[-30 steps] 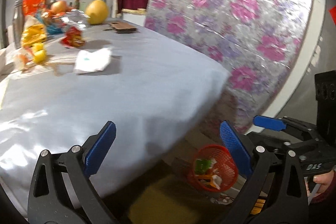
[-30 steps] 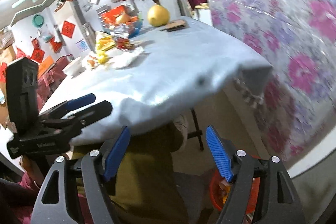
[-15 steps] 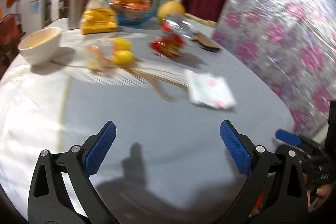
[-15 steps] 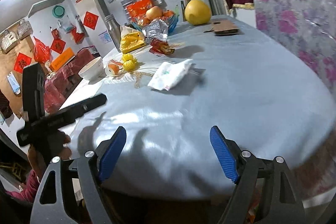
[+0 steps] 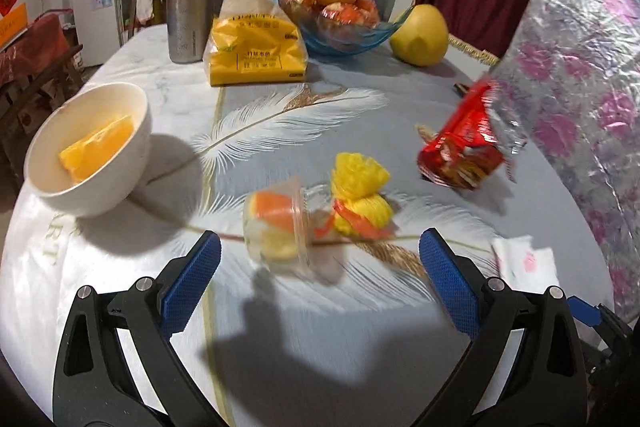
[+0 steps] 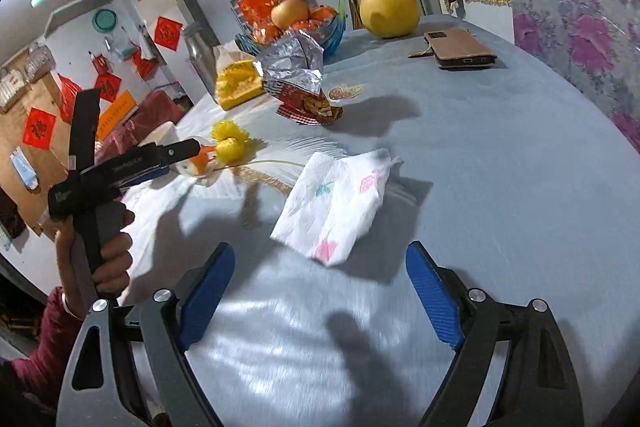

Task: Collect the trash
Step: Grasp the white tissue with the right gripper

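At twelve o'clock from the left gripper (image 5: 316,263), its blue pads spread and empty, a tipped clear plastic cup (image 5: 276,223) lies on the pale blue tablecloth (image 5: 320,339). Straddle the cup's body, then squeeze gently. The right gripper (image 6: 320,291), also spread, faces a crumpled white napkin (image 6: 336,203).

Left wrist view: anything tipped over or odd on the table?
Yes. The clear plastic cup lies on its side just beyond the open left tongs, fruit pieces still inside. Nearby, a torn red snack wrapper lies crumpled.
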`<state>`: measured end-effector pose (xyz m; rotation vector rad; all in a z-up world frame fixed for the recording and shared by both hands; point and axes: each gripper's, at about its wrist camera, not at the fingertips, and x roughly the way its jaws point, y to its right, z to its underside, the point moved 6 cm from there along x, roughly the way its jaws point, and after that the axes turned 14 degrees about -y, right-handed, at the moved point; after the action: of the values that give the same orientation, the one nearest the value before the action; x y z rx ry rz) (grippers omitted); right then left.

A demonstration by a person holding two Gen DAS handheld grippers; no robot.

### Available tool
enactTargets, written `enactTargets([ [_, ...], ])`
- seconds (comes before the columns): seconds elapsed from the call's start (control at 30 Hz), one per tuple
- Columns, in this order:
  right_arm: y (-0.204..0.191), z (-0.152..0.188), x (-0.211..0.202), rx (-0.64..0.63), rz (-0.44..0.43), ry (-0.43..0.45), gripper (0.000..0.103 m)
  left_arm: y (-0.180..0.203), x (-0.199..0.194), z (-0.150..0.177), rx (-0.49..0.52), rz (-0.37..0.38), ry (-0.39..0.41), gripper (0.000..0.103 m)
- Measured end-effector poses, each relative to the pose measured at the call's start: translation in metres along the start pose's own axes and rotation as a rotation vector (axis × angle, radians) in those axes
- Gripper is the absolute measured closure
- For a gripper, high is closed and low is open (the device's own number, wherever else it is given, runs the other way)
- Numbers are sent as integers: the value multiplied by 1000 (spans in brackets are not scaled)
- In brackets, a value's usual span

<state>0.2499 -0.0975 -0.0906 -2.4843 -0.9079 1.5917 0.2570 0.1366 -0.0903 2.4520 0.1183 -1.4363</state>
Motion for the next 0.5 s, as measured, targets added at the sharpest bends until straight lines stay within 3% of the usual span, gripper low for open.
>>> enactTargets([
  [0.17, 4, -15, 19, 33, -32, -34, 15, -11, 14, -2, -41, 16, -51, 8],
  [0.23, 4, -20, 22, 31, -28, -30, 15, -15, 14, -2, -52, 11, -45, 15],
  [0.3, 4, -23, 26, 26, -27, -26, 15, -15, 14, -2, -48, 13, -44, 32],
  [0.37, 3, -26, 28, 16, -13, -20, 19, -11, 17, -2, -30, 10, -54, 40],
  [0.43, 2, -26, 31, -12, 8, -21, 51, -8, 21, -2, -14, 0, -64, 48],
  [0.47, 2, -25, 34, -15, -17, -32, 84, -7, 23, -1, -9, -3, -70, 55],
  [0.5, 2, -24, 36, -12, -38, -43, 101, -8, 24, -2, -10, -6, -67, 61],
])
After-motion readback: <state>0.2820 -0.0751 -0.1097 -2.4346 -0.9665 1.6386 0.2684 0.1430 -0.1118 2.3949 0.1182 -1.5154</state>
